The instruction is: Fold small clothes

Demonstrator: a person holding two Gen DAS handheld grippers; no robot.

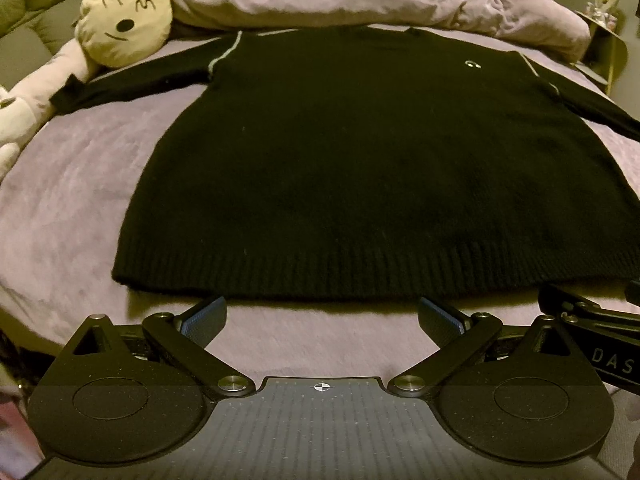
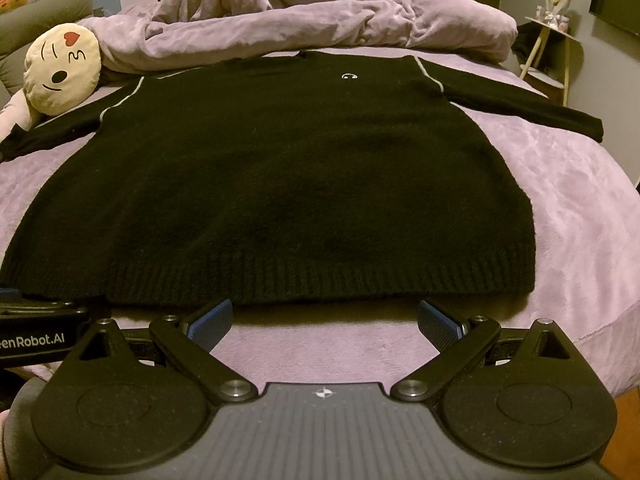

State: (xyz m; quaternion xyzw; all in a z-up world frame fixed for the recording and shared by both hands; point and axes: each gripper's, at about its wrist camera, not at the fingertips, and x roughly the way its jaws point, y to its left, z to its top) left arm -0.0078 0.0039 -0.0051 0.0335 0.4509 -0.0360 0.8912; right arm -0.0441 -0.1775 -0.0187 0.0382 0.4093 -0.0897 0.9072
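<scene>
A black knit sweater lies flat on the lilac bedspread, front up, ribbed hem nearest me, both sleeves spread out sideways. It also shows in the right wrist view. My left gripper is open and empty, just short of the hem near its middle. My right gripper is open and empty, just short of the hem toward its right part. The right gripper's body shows at the right edge of the left wrist view.
A round cream emoji pillow lies by the left sleeve, also in the right wrist view. A bunched lilac blanket lies behind the collar. A small side table stands right of the bed. The bed's right edge is near.
</scene>
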